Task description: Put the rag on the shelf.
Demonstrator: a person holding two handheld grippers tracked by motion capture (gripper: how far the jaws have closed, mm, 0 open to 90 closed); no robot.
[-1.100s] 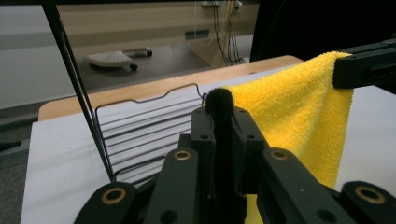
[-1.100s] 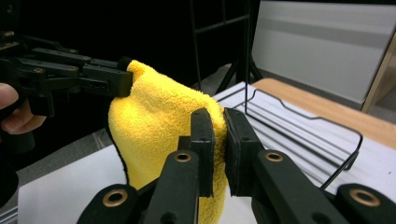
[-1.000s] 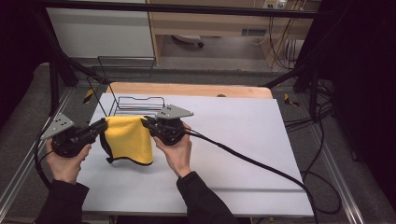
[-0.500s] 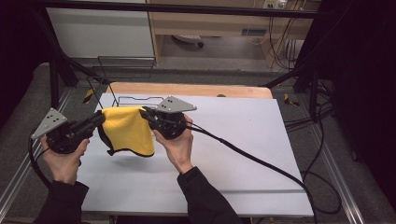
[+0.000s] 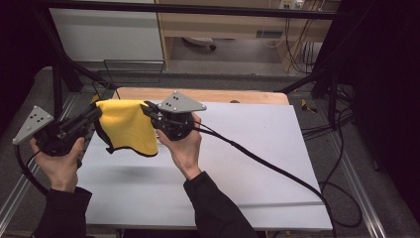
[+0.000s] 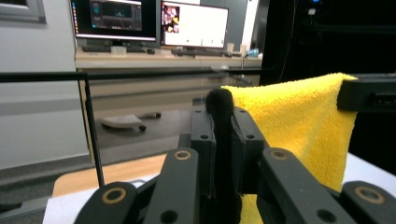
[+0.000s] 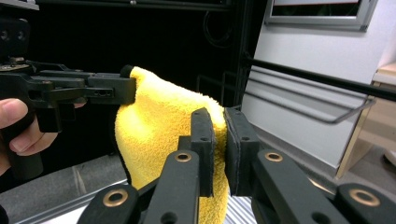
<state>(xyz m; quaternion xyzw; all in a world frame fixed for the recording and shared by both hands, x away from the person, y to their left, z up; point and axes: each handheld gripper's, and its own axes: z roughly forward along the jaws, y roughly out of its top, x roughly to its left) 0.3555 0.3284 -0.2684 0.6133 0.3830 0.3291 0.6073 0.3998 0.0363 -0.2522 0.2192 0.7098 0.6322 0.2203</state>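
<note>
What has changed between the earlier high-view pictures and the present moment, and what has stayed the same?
Both hands have lifted the yellow cloth higher, so that it now hangs clear above the white table, its shadow beneath it. The left gripper and the right gripper stay shut on its top corners, as before. The wire rack behind the table has not moved.

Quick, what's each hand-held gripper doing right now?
Left hand-held gripper: closed, pinching one top corner of the yellow cloth.
Right hand-held gripper: closed, pinching the cloth's other top corner.
</note>
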